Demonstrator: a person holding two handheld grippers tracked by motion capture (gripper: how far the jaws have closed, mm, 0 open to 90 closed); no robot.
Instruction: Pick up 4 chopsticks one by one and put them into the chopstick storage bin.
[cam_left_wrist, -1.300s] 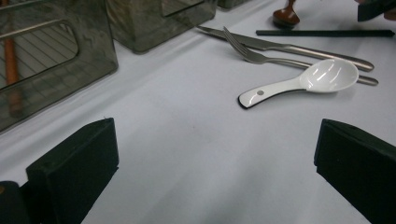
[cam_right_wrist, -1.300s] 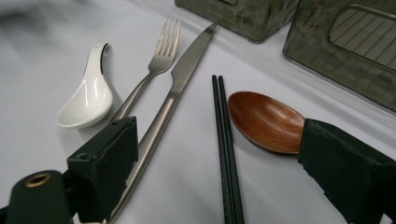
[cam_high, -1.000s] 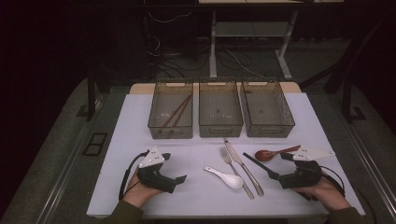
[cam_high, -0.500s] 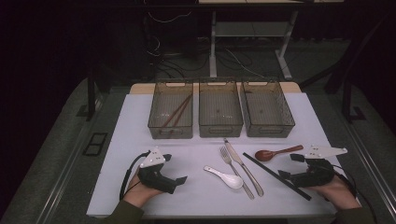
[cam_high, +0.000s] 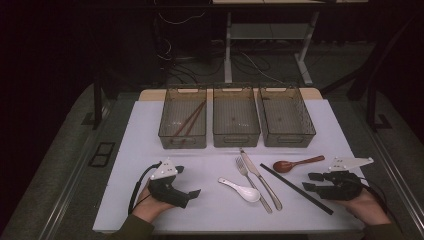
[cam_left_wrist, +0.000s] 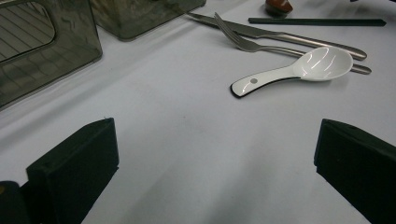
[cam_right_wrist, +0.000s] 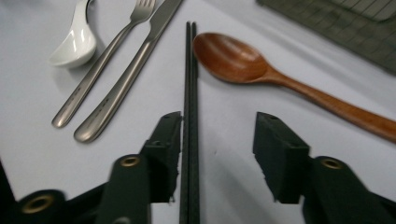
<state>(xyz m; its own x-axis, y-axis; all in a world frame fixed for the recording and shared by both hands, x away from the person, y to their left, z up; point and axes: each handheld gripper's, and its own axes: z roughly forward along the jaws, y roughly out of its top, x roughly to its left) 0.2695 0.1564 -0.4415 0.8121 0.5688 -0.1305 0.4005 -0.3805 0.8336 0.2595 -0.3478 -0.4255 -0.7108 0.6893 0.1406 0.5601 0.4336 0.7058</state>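
The left gripper (cam_high: 174, 187) is showing a chunky black body with a pale grey three-cornered plate on top and a black cable looping off its side. Its own camera is showing two blocky matte black jaws. The right gripper (cam_high: 317, 183) is wearing the same grey plate (angled up over a black frame), and in the right gripper view its jaws are showing brass-coloured rivets at the joints. Dark olive sleeves (cam_high: 131, 231) are covering both forearms at the bench's near edge.

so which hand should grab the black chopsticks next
Right. The right hand-held gripper is open with the chopsticks already between its jaws; the left hand-held gripper rests beyond the white spoon.
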